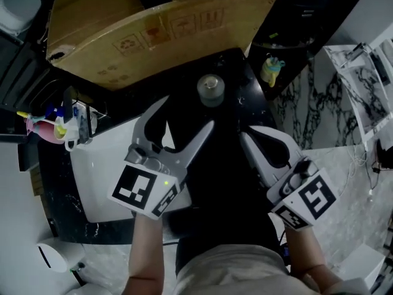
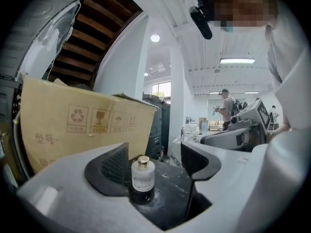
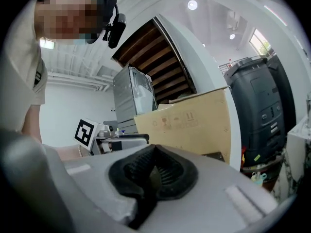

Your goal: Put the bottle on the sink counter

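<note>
At my far left a cluster of small bright toys sits on the dark ledge beside the white basin, which is set into the black counter. My left gripper hangs over the basin's inner edge with its jaws spread wide and nothing in them. Along those jaws I see the bottle framed in the gap, nearer the left pad and touching neither. It is clear, with a white label and a gold cap. It stands upright on the counter, whose black top is scuffed and flecked with white. From above, the bottle lies just past the jaw tips.

Behind the bottle a big cardboard box leans over the counter's back edge, its printed handling marks facing me. Above it I see brown wooden slats, a white ceiling and strip lights. A person stands far back in the bright room.

My right gripper is held low beside the left, its jaws pressed together on nothing. Further right a yellow toy sits at the counter's edge. Beyond that are veined black marble and then pale marble floor.
</note>
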`<action>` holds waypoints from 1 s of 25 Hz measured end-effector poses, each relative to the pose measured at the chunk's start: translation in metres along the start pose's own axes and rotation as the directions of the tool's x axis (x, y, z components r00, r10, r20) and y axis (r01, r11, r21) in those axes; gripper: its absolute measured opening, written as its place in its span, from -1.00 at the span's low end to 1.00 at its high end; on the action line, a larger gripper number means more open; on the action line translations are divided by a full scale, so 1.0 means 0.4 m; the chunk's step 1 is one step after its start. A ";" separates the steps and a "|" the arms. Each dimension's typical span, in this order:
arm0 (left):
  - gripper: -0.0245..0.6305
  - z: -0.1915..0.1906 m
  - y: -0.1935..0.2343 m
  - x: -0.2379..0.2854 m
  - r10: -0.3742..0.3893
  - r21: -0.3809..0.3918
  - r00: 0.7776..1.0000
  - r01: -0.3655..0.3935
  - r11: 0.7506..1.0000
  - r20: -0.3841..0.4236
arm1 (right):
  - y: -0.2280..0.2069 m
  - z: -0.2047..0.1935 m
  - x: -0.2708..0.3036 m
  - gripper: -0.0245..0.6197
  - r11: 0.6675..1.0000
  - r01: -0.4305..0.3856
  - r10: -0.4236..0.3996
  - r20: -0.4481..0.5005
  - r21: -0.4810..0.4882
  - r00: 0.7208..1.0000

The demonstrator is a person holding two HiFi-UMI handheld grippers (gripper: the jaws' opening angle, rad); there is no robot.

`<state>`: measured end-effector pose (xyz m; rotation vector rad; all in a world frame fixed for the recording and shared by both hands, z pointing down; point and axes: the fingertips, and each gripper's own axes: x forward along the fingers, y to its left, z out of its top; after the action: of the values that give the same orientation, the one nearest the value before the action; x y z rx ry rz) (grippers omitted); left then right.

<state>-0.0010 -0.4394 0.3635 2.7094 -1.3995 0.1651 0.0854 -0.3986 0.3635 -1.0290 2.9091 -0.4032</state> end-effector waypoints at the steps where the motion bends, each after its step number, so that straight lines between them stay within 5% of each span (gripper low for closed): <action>1: 0.14 0.017 -0.008 -0.019 -0.014 0.004 1.000 0.014 1.000 0.018 | 0.021 0.007 -0.005 -0.91 1.000 -0.005 0.005 0.003 -0.010 1.000; 20: 0.14 0.226 -0.099 -0.338 -0.087 0.038 0.960 0.080 0.996 0.266 | 0.350 0.151 -0.078 -0.91 0.981 0.032 -0.004 0.147 -0.190 0.989; 25: 0.14 0.243 -0.101 -0.410 -0.061 -0.024 0.947 0.072 0.997 0.316 | 0.418 0.154 -0.084 -0.91 0.976 0.045 -0.009 0.166 -0.213 0.986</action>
<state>-0.0570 -0.2961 0.2438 2.8423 -1.3605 -0.3098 0.0160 -0.2668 0.2600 -1.0715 2.8382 0.0012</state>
